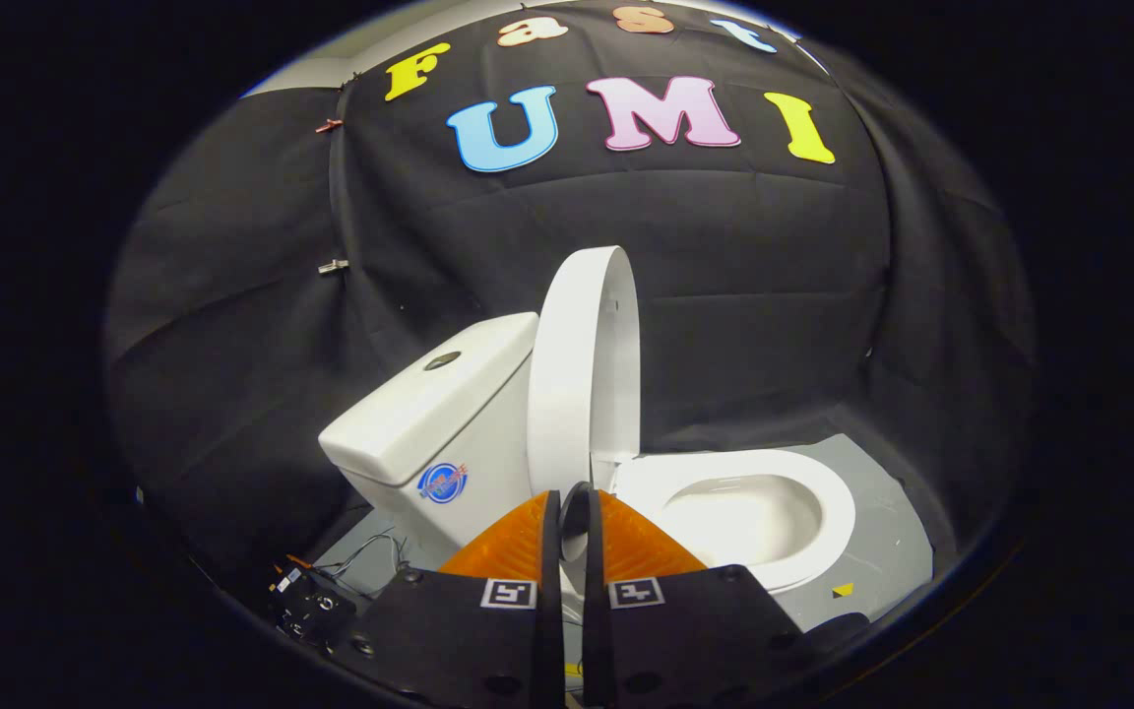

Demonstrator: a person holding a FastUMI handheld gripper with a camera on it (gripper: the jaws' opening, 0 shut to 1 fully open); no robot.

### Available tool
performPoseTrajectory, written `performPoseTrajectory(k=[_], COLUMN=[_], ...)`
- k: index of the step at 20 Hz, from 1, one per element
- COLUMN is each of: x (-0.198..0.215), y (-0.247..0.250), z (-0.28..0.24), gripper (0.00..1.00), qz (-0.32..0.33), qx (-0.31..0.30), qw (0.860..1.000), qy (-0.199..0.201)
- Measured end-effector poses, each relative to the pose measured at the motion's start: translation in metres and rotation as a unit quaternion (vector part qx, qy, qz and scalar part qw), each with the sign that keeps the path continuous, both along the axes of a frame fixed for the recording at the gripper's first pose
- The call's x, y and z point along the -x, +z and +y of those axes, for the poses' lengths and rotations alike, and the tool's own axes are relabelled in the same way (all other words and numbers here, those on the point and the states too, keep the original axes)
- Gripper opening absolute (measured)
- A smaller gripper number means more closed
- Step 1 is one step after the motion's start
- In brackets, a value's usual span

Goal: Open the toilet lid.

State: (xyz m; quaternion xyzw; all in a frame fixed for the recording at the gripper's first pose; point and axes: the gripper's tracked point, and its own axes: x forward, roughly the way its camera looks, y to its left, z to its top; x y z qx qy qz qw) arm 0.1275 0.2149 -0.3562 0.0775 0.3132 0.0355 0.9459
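claw (pixel 568 512): at 6 o'clock in the gripper view, its two fingers drawn nearly together with a thin slit between them; nothing is gripped, and a small dark rounded shape shows in the slit near the tips, too unclear to name.
fingers (pixel 528 537): side by side, each carrying a square black-and-white marker tag on its upper face; the tips point toward 12 o'clock, at the foot of the raised lid.
toilet lid (pixel 582 369): just beyond the fingertips, toward 12 o'clock; it stands upright, seen almost edge-on, its back toward the tank.
tank (pixel 449 414): at about 10 o'clock from the fingertips, just beside the lid; a round flush button sits on its top and a round blue sticker on its side wall.
seat and bowl (pixel 754 512): at about 3 o'clock from the fingertips, just beside them; the seat lies flat and the bowl is uncovered.
floor mat (pixel 882 532): grey sheet under the toilet, showing at 3 to 4 o'clock past the seat, with a small yellow triangle on it.
small box with wires (pixel 306 601): dark unit at about 8 o'clock from the fingertips, on the floor near the tank's base, thin wires trailing from it.
wall (pixel 724 246): black cloth behind the toilet, from 9 through 12 to 3 o'clock.
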Motion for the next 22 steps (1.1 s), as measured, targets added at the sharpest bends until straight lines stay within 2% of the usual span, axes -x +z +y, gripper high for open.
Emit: performPoseTrajectory(k=[11, 22], x=[-0.005, -0.009], y=[-0.006, -0.01], z=[0.043, 0.064], gripper=[0.12, 0.12], qz=[0.005, 0.004], qx=[-0.001, -0.001], qw=[0.999, 0.999], qy=[0.034, 0.047])
